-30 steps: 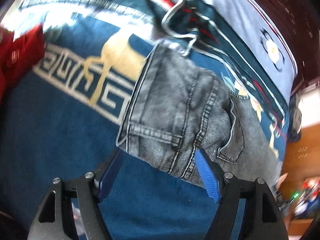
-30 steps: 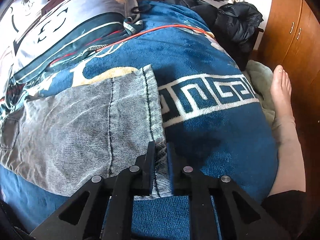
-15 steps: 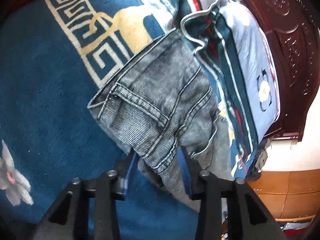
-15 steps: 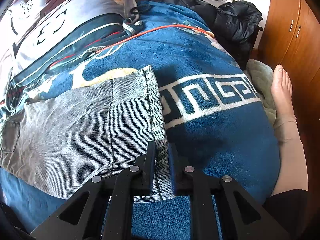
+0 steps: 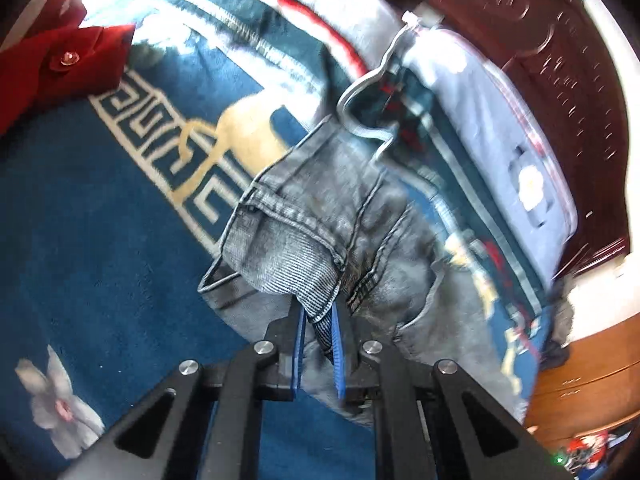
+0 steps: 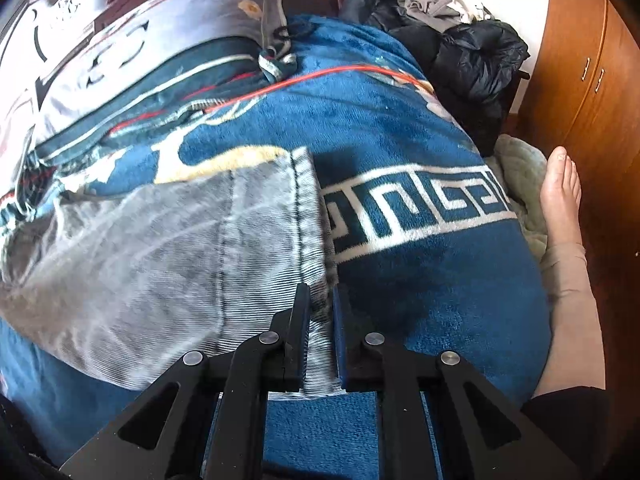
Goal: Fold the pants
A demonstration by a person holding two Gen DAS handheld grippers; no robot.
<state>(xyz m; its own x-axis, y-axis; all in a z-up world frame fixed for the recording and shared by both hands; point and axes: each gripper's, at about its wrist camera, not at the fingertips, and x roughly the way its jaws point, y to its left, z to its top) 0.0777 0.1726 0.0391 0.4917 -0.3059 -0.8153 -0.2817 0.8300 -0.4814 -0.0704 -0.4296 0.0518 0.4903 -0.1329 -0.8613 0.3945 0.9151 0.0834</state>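
Observation:
Grey denim pants [image 5: 320, 216] lie flat on a blue patterned blanket [image 5: 80, 220]. In the left wrist view my left gripper [image 5: 318, 312] has its jaws closing, and the waistband corner is bunched between its blue pads and lifted slightly. In the right wrist view the pants [image 6: 180, 248] stretch away to the left across the blanket [image 6: 400, 140]. My right gripper [image 6: 321, 292] is shut on the hem of the leg at its near corner.
A metal hanger [image 5: 368, 96] lies just past the waistband, against a striped pillow [image 5: 500, 128] and a dark headboard [image 5: 540, 20]. A red cloth [image 5: 60, 64] sits far left. On the right side are a black jacket [image 6: 472, 60], a wooden cabinet [image 6: 580, 60] and a person's bare foot [image 6: 560, 184].
My left gripper's jaws went from wide around the waistband to pinched on its corner, and the denim bunched up there. The right gripper kept its hold on the hem.

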